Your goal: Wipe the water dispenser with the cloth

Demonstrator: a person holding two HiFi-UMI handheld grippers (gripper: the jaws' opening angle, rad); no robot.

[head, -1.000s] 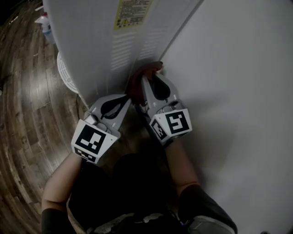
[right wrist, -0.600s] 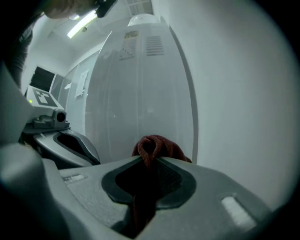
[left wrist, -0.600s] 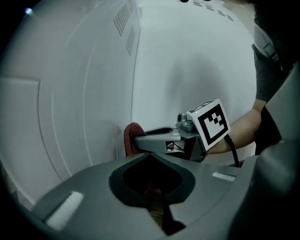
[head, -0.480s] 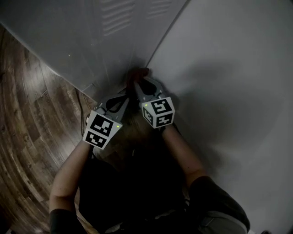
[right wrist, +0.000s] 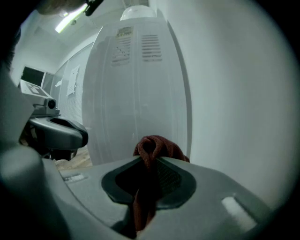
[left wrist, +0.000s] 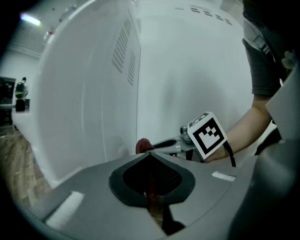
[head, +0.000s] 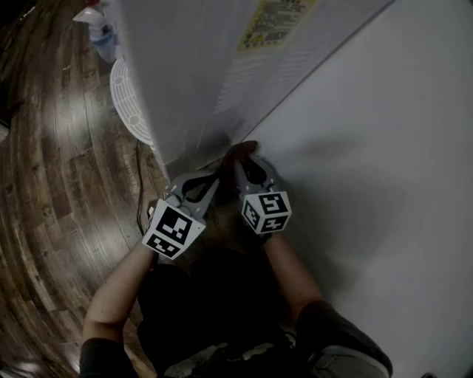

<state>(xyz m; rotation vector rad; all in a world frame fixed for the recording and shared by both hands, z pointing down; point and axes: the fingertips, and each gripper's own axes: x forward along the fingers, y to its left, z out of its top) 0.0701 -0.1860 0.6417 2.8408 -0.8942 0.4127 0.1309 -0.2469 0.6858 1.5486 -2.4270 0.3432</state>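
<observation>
Only the head view shows the wood floor (head: 44,184), a white round grille (head: 129,103) at 10 o'clock, and a yellow label (head: 277,22) on the water dispenser (head: 185,81). The left gripper (head: 212,179) has its jaws pressed together with nothing between them, tips near the dispenser's bottom edge. The right gripper (head: 247,159) is clamped on the red cloth (head: 240,151) at 12 o'clock, at the dispenser's lower corner beside the wall (head: 369,148). Only the right gripper view shows the cloth's fold pinched down between the jaws.
</observation>
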